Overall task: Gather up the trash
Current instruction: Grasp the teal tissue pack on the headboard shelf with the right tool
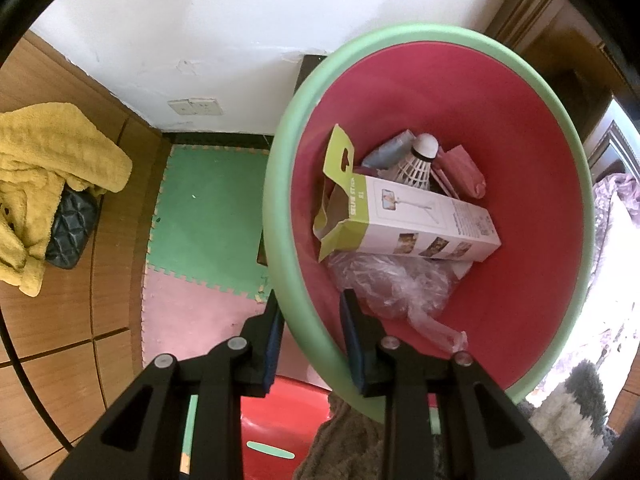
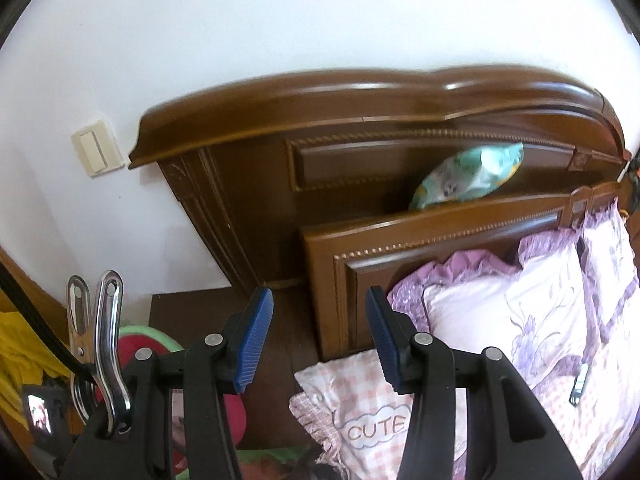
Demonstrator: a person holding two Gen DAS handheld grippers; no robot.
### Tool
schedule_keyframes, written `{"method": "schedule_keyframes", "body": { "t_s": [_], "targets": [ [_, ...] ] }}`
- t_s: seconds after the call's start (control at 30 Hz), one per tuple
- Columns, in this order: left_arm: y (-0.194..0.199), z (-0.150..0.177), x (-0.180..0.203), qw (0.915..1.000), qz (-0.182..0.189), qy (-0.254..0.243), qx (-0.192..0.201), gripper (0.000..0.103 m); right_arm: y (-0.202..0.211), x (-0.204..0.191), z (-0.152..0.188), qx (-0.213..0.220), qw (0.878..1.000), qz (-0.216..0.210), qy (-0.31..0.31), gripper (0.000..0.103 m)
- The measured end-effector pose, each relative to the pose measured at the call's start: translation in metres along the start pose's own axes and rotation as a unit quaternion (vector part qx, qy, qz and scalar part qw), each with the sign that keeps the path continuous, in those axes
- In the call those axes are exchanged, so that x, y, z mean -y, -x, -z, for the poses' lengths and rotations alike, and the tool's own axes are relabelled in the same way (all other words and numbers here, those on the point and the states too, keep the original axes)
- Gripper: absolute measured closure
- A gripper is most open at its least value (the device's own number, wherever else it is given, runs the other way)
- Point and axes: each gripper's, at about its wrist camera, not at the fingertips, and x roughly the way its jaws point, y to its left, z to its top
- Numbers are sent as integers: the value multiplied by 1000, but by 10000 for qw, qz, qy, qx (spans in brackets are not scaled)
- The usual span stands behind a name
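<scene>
My left gripper (image 1: 312, 300) is shut on the near rim of a green bin (image 1: 280, 152) with a red inside, one finger outside the wall and one inside. In the bin lie a white and green selfie-stick box (image 1: 416, 220), a shuttlecock (image 1: 418, 162), crumpled clear plastic (image 1: 396, 284), a red pouch (image 1: 460, 172) and a grey-blue tube (image 1: 390, 150). My right gripper (image 2: 319, 300) is open and holds nothing; it points toward a brown wooden headboard (image 2: 360, 128). A green snack packet (image 2: 468, 178) lies on the ledge behind the lower headboard panel, well beyond the fingertips.
A yellow towel (image 1: 44, 160) over a dark quilted bag (image 1: 72, 232) lies on the wooden floor at left. Green and pink foam mats (image 1: 208, 208) and a red stool (image 1: 280, 412) are below the bin. Purple and pink pillows (image 2: 520, 320) cover the bed; a metal clip (image 2: 100, 340) hangs at left.
</scene>
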Motion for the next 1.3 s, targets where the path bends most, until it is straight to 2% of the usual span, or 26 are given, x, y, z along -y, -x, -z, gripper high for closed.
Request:
{"method": "schedule_keyframes", "body": {
  "t_s": [0.53,0.73,0.9,1.3],
  "targets": [
    [1,0,0,9999,56,89,35,74,40,-9,-32,726,9973,82,54,54],
    [1,2,-2,9998,97,147,39,74,35,-7,-36,683,9976,89,24,54],
    [-1,-1,-7,9990,175,411,-11,76,35,2,-37,683,9974,233,-23,54],
    [-3,-5,-16,9967,327,741,-67,80,40,44,-32,667,9939,818,-331,54]
  ]
}}
